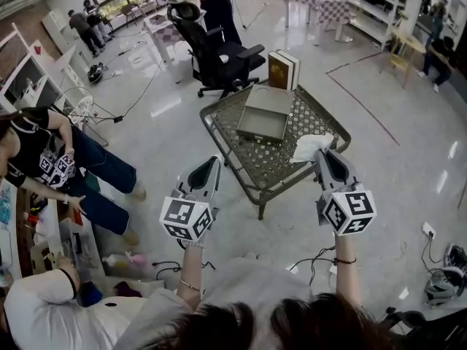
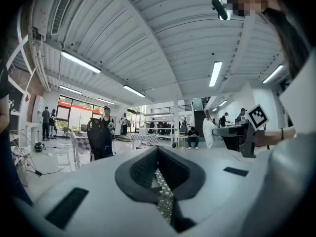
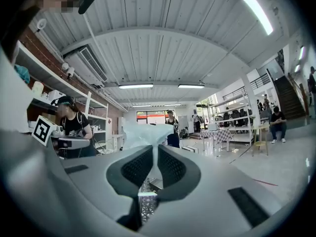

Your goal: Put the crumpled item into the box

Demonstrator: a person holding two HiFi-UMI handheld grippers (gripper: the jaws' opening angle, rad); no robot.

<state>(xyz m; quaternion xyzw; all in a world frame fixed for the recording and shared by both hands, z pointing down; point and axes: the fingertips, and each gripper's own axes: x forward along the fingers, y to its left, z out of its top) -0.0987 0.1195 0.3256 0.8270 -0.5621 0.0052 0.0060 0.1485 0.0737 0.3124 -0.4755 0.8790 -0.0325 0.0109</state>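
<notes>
The shallow grey box [image 1: 261, 125] lies open on the tabletop, and its inside shows only its own grey floor. A flat grey panel that may be its lid lies against its far side. At the table's far edge stands an upright brown-and-white box [image 1: 283, 70] shaped like a book; I cannot tell whether it rests on the table or on the floor behind.

The crumpled item [image 1: 310, 146], a thin white wad, is outside the grey box, to its right and apart from it, over the table's near right corner. The right gripper [image 1: 322, 154] holds it. In the right gripper view the jaws are narrow and pinch the wad [image 3: 148, 132], which fans out above the tips of that gripper [image 3: 157, 149]. The left gripper [image 1: 211, 163] is held off the table's near left edge. In the left gripper view its jaws [image 2: 158, 152] meet at the tips with nothing gripped, and only the mesh shows through the slit.

The surface is a low metal-mesh table [image 1: 248, 160] on a dark frame. It stands on a glossy pale floor [image 1: 365, 195] in a large hall with strip lights. A black office chair [image 1: 219, 57] stands beyond the table, a checkered-cloth table [image 1: 321, 6] farther back, and a seated person [image 1: 44, 152] is at the left.
</notes>
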